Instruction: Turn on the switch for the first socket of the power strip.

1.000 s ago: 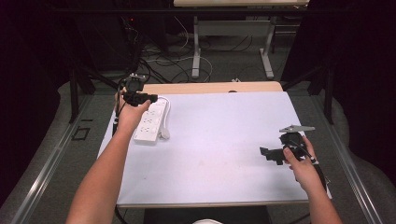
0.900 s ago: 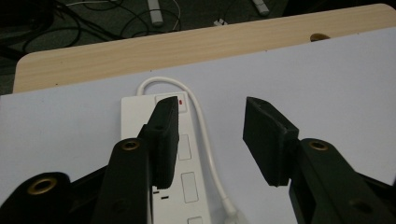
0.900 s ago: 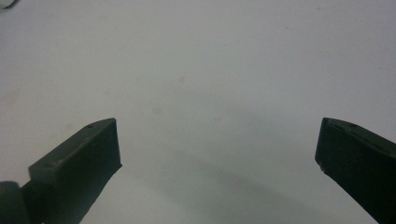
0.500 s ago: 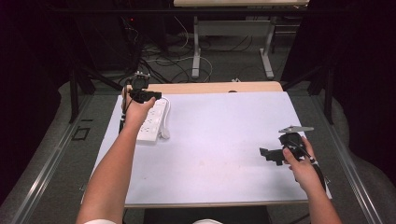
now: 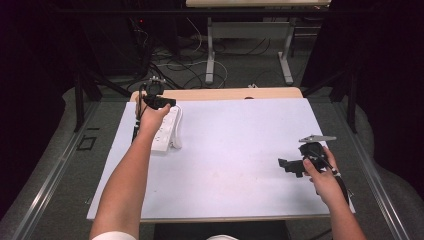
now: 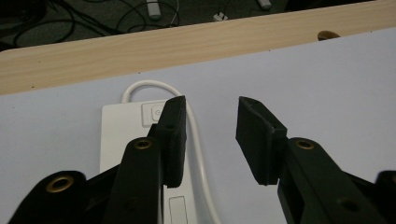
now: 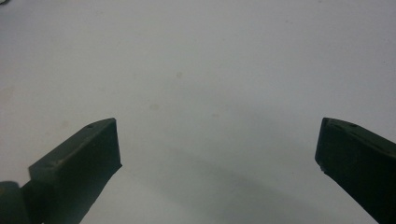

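Note:
A white power strip (image 5: pixel 165 132) lies at the far left of the white table (image 5: pixel 240 150), its white cord (image 5: pixel 178 134) looping along its right side. My left gripper (image 5: pixel 167 102) hovers over the strip's far end. In the left gripper view its jaws stand open (image 6: pixel 210 135) with nothing between them, above the power strip (image 6: pixel 121 140), its switch (image 6: pixel 152 113) and the cord (image 6: pixel 198 140). My right gripper (image 5: pixel 290 166) rests low near the table's right front. Its jaws are wide open (image 7: pixel 217 149) over bare white surface.
A wooden strip (image 5: pixel 225 94) borders the table's far edge, seen close as the wooden strip (image 6: pixel 187 46) in the left gripper view. Beyond it, cables (image 5: pixel 200 65) lie on the floor by another table's legs (image 5: pixel 287 55). Dark curtains stand at both sides.
My left gripper has shifted slightly right and farther over the power strip's far end. The right gripper has stayed in place.

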`<state>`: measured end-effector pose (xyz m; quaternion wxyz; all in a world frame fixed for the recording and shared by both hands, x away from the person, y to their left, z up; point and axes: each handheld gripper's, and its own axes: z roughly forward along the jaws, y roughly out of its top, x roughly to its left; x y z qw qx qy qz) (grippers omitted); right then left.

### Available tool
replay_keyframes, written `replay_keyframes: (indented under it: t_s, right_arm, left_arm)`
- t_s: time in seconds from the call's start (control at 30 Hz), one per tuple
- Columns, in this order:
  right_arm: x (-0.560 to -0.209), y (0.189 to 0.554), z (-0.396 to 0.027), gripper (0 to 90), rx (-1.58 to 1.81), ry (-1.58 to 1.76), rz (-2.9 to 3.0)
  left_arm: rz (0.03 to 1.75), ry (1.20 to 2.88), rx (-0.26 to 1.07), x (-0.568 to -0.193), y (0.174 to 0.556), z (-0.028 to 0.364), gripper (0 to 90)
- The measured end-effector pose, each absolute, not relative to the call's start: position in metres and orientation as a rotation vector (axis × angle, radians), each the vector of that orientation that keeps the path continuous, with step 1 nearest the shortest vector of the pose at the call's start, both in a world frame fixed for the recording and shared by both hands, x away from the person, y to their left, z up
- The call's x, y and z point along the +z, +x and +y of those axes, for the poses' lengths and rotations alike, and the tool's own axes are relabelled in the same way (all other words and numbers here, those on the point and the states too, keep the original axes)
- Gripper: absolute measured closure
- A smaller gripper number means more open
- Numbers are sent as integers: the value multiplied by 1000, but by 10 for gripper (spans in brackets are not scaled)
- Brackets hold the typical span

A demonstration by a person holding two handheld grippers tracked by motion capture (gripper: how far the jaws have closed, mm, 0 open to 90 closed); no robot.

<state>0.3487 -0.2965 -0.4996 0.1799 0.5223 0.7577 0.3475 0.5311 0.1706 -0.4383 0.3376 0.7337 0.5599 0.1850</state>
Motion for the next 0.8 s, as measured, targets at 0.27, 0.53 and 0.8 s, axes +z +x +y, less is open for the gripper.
replay_keyframes:
  t_s: [0.27,0.53,0.8]
  right_arm:
    - [-500,349,-297,0,982,1478,2141]
    - [-502,350,-296,0,981,1472,2149]
    - [-503,349,-296,0,975,1482,2149]
  left_arm:
    - [1471,1914,472,-442,536,170,688]
    - [1497,1907,500,-449,542,173,729]
    - [1542,1903,480,-457,549,176,782]
